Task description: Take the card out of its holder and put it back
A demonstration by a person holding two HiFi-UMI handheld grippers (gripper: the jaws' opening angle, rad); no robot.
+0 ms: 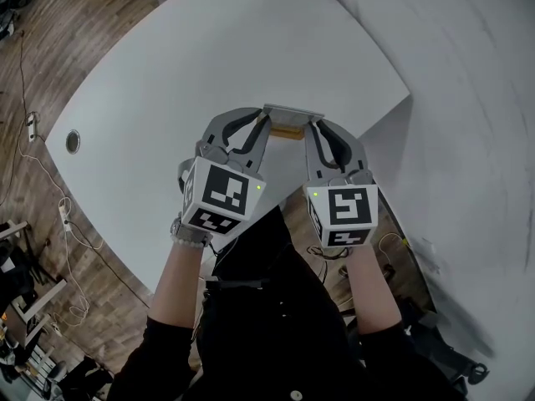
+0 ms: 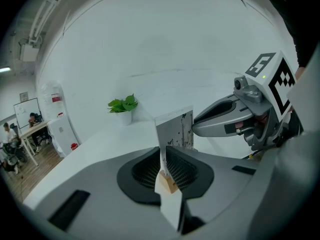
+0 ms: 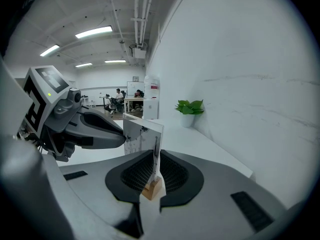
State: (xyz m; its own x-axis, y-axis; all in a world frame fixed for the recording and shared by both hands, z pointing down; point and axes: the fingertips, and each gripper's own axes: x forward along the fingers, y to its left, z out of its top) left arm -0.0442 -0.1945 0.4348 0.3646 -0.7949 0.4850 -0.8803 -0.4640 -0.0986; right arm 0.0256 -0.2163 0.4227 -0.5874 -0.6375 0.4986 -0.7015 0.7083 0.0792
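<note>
1. Head view: the left gripper and right gripper close in from either side of the wooden holder, with the card standing in it, over the white table.
2. Left gripper view: the jaws are pinched on the card, just above the holder. The right gripper sits up and to the right.
3. Right gripper view: these jaws clamp the card too, right above the holder. The left gripper sits up and to the left.

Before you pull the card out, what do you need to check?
1. Card upright, seated in wooden holder: ok.
2. Left gripper fingers shut on one card edge: ok.
3. Right gripper fingers shut on the opposite edge: ok.
4. Holder gripped separately, so only the card lifts: cannot tell.
5. Holder resting on the table: cannot tell.
6. Space above card free: ok.
</note>
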